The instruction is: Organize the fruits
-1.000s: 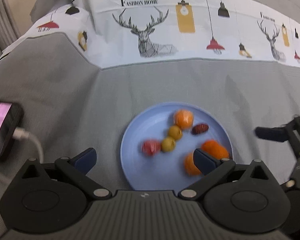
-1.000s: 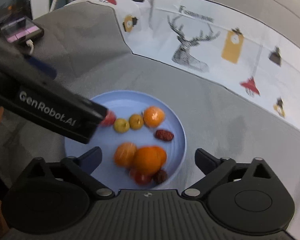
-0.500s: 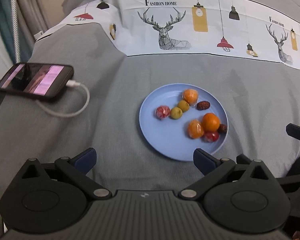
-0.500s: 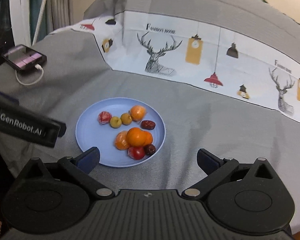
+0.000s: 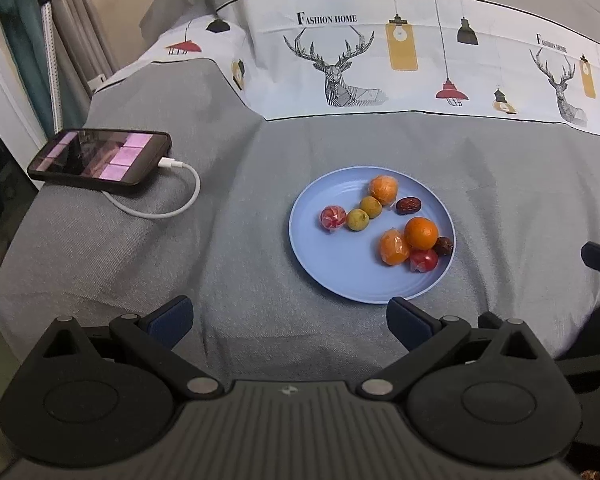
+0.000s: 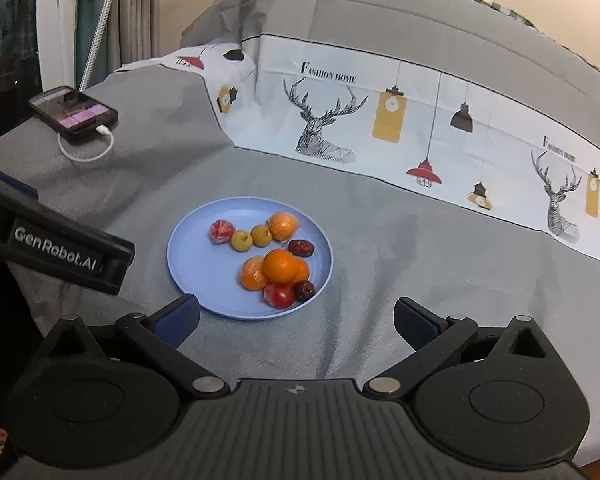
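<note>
A light blue plate (image 5: 340,276) lies on the grey bedspread; it also shows in the right wrist view (image 6: 196,256). On it lie several fruits: an orange (image 5: 421,233) (image 6: 281,266), wrapped orange fruits (image 5: 384,189), two yellow-green small fruits (image 5: 358,219), a wrapped red fruit (image 5: 333,218), a red tomato (image 5: 424,260) and two dark dates (image 5: 408,205). My left gripper (image 5: 290,316) is open and empty, pulled back in front of the plate. My right gripper (image 6: 296,318) is open and empty, also in front of the plate.
A black phone (image 5: 100,160) with a lit screen and a white cable (image 5: 172,204) lies at the left on the bedspread (image 5: 100,264). A printed white band with deer (image 5: 340,68) runs across the back. Curtains (image 5: 72,40) hang at the left.
Both grippers have drawn back and up from the plate, so the plate looks smaller and farther. The fruits have not moved.
</note>
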`<action>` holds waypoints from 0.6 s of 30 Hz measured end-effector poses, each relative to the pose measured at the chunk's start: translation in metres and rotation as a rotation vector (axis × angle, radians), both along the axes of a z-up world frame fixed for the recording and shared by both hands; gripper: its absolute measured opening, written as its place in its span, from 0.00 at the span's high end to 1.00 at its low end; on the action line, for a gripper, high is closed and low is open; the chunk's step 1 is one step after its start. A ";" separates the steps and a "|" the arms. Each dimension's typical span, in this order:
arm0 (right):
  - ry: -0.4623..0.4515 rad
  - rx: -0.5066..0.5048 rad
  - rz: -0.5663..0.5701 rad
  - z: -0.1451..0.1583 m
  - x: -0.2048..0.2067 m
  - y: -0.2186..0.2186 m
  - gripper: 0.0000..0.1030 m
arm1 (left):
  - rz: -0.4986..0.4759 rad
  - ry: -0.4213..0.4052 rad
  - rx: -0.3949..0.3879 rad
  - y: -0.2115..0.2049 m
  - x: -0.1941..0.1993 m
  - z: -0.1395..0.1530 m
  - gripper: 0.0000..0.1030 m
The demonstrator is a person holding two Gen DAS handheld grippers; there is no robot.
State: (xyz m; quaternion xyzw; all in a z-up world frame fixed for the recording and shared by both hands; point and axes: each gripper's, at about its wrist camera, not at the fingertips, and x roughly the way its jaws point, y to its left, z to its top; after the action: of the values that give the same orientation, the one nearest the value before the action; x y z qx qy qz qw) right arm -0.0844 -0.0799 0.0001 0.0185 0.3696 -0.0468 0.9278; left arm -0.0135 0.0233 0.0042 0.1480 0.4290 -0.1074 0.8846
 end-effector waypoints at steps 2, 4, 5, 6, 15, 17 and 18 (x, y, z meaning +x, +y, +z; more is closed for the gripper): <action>0.001 0.000 0.001 0.000 -0.001 0.000 0.01 | 0.000 -0.006 0.005 0.000 -0.001 0.001 0.00; -0.001 -0.002 0.003 0.001 -0.002 0.000 0.01 | -0.003 -0.006 0.006 -0.001 -0.002 0.001 0.00; -0.003 -0.003 0.004 0.001 -0.003 0.000 0.01 | -0.004 -0.005 0.005 -0.001 -0.002 0.001 0.00; -0.005 -0.004 0.006 0.001 -0.003 0.000 0.01 | -0.004 -0.003 0.005 -0.001 -0.002 0.001 0.00; -0.008 -0.007 0.005 0.002 -0.004 0.001 0.01 | -0.005 0.000 -0.001 0.000 -0.003 0.002 0.00; -0.008 -0.006 0.006 0.002 -0.004 0.001 0.01 | -0.005 -0.001 -0.001 0.000 -0.003 0.002 0.00; -0.007 -0.007 0.006 0.002 -0.004 0.001 0.01 | -0.005 -0.003 0.002 0.000 -0.003 0.002 0.00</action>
State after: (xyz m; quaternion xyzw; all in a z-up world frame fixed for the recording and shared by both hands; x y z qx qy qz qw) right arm -0.0879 -0.0789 0.0024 0.0146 0.3661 -0.0454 0.9293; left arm -0.0164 0.0231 0.0063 0.1498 0.4273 -0.1089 0.8849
